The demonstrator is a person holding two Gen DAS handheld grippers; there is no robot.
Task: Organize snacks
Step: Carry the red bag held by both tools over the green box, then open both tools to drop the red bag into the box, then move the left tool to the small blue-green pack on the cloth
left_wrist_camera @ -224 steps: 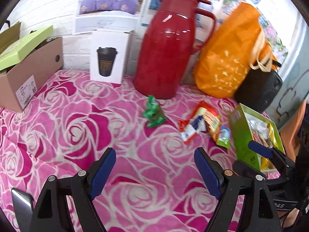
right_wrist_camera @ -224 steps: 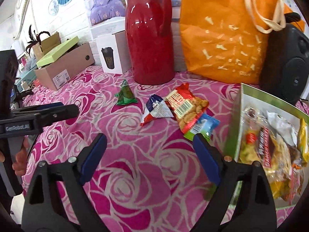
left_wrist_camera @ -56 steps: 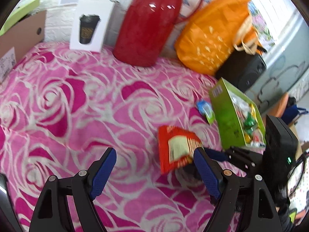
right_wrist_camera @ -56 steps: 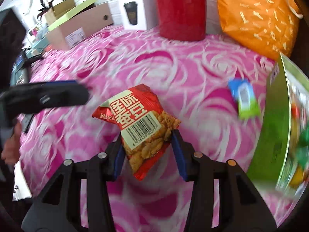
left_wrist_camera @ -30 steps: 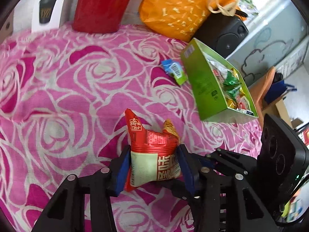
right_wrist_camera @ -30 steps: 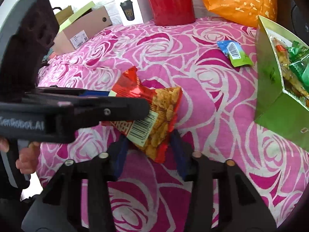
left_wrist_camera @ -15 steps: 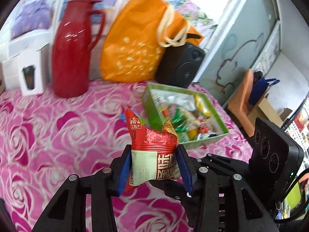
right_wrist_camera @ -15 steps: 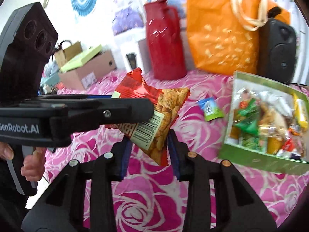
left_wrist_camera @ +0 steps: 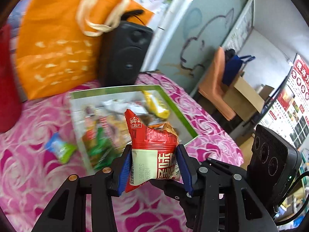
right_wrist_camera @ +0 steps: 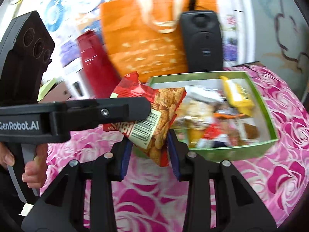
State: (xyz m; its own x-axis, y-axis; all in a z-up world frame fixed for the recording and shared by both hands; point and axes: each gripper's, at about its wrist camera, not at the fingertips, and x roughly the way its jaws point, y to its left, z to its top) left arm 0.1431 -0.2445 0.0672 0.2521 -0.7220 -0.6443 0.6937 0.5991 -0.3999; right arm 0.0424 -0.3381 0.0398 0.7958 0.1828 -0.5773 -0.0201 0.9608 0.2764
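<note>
Red snack packet (left_wrist_camera: 152, 150) hangs above the green box (right_wrist_camera: 256, 96) of snacks. Both the left gripper (left_wrist_camera: 153, 166) and right gripper (right_wrist_camera: 149, 152) have their jaws clamped on it.

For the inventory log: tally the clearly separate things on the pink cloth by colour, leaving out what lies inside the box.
Red: 2, snack packet, jug
Orange: 1, bag
Black: 1, speaker
Green: 1, box
Blue-green: 1, small packet
Total: 6

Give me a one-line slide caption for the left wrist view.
Left gripper clamps a red snack packet above the pink rose tablecloth, facing the open green box of snacks.
</note>
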